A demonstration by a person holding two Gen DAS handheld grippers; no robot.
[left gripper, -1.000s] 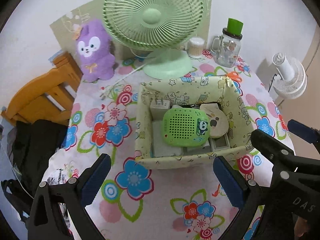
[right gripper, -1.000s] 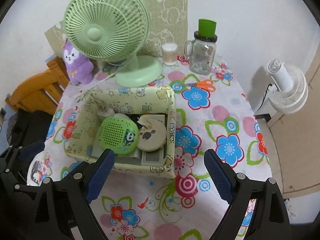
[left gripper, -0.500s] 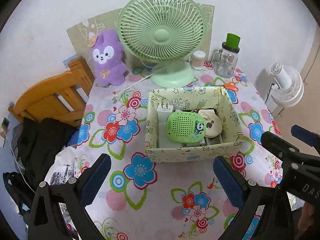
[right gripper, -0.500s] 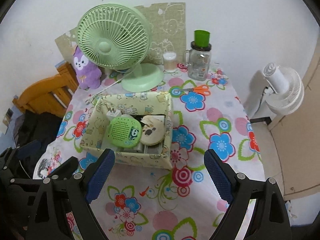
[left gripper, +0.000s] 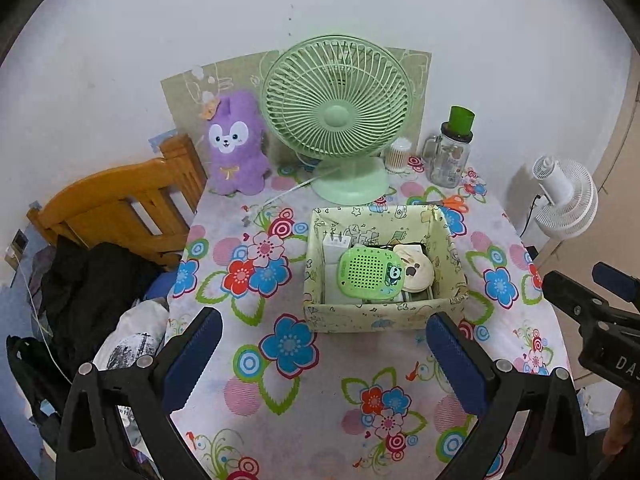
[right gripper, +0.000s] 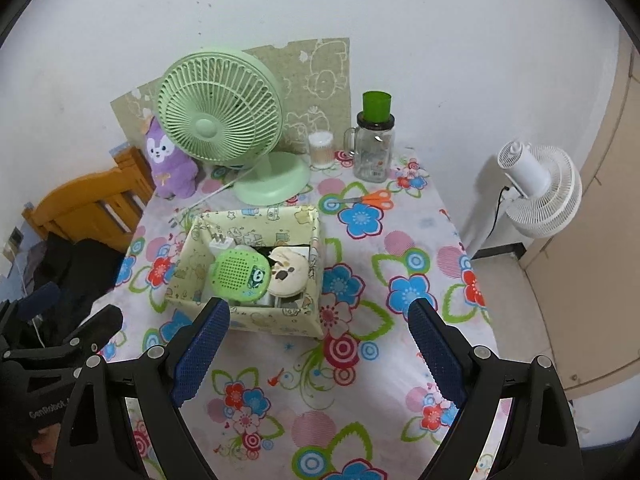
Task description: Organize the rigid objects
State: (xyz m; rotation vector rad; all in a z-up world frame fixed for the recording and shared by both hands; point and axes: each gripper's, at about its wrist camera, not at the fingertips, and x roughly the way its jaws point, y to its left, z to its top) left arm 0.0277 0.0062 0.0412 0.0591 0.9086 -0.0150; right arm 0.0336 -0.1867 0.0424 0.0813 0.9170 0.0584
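Jaws of both our left gripper (left gripper: 320, 360) and right gripper (right gripper: 320, 344) stand wide apart, empty, above the floral tablecloth (left gripper: 280, 408), while the green speaker (left gripper: 370, 274) lies inside the patterned box (left gripper: 380, 320) beside a round disc (left gripper: 418, 270).

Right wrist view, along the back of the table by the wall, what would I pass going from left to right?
Purple plush bunny → pale green desk fan → small clear tub of cotton swabs → glass mug jar with a green cup on its lid; off the table, a white floor fan.
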